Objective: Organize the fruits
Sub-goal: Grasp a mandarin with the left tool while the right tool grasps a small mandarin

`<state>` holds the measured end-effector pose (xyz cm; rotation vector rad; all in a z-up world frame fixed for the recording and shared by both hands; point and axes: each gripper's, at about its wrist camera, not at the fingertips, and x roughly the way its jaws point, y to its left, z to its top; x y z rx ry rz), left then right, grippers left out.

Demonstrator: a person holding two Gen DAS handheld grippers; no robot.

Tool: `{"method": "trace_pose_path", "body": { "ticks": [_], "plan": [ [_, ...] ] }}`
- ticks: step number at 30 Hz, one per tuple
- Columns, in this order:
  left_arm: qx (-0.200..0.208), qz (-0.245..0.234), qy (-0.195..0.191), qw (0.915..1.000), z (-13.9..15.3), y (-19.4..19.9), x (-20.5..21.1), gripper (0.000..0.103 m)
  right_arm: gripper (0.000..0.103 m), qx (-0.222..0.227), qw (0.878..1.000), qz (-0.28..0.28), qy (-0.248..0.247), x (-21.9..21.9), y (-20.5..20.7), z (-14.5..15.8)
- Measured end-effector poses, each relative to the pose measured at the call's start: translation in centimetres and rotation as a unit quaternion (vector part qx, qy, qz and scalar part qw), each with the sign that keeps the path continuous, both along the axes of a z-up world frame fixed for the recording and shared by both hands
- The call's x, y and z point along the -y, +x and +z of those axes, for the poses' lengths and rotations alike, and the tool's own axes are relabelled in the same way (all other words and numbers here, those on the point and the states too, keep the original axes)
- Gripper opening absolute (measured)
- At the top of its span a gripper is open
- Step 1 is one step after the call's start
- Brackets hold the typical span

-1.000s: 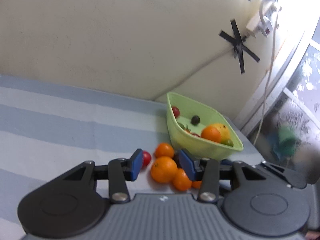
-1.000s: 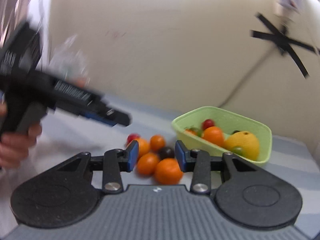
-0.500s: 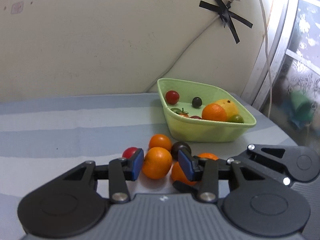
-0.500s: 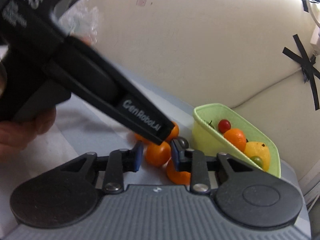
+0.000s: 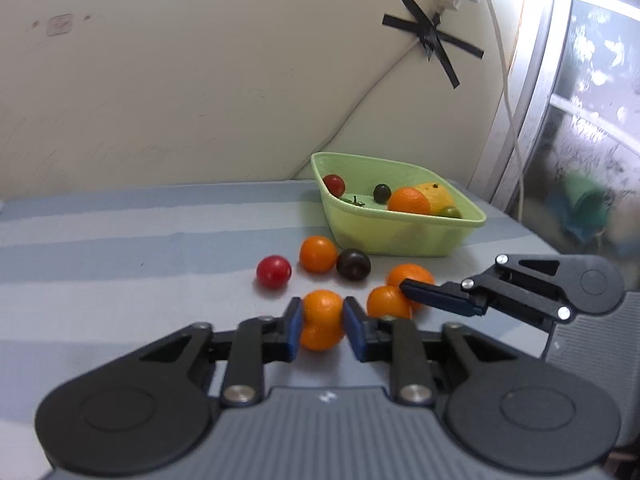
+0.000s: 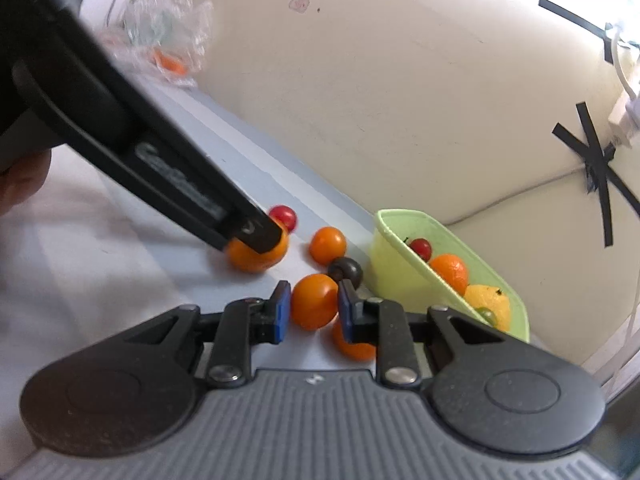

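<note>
Left wrist: left hand-held gripper (image 5: 320, 326) now clamps orange (image 5: 321, 319); right (image 6: 313, 307) clamps another (image 6: 314, 301).

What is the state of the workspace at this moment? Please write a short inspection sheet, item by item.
Surface: striped blue-grey cloth, flat.
Job's things: green bowl holding an orange, a lemon and small fruits; loose on the cloth a red tomato, a dark fruit and several oranges.
Clutter: crumpled plastic bag at the far edge.
Grippers: left gripper shut on an orange; right gripper shut on another orange.
Cables: white cord from a wall plug.
Surroundings: cream wall with black tape cross; window at right.
</note>
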<state>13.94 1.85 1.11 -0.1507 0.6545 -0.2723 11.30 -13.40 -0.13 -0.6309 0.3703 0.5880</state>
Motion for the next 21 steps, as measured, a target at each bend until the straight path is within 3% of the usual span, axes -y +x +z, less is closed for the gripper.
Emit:
{"method": "trace_pose_path", "body": {
  "ticks": [4,6,9,11,13,14,21],
  "plan": [
    [0.001,-0.012,-0.015,0.9998,0.3,-2.1,-0.7,0.014,0.028,-0.036,0.999,0.019,0.033,0.6,-1.5,0.7],
    [-0.004,-0.015,-0.002,0.9999,0.1,-2.4,-0.3,0.016,0.028,-0.057,0.997,0.024,0.044,0.8,-1.7,0.6],
    [-0.004,-0.004,0.013,0.9999,-0.1,-2.1,0.1,0.018,0.029,-0.051,0.997,0.019,0.047,0.9,-1.8,0.4],
    [0.005,-0.005,0.008,0.9999,0.4,-1.9,0.2,0.025,0.029,-0.057,0.997,0.014,0.057,0.9,-1.9,0.4],
    [0.019,-0.010,0.017,0.9996,0.9,-1.6,0.7,0.045,0.029,-0.064,0.996,0.010,0.068,1.0,-1.9,0.2],
    [0.024,-0.015,0.024,0.9993,1.1,-1.4,1.0,0.047,0.030,-0.067,0.995,0.007,0.072,1.1,-1.8,0.1],
    [-0.008,-0.032,0.041,0.9986,-0.3,1.5,3.1,0.048,0.032,-0.103,0.991,-0.015,0.088,1.6,-0.6,-0.3]
  ]
}}
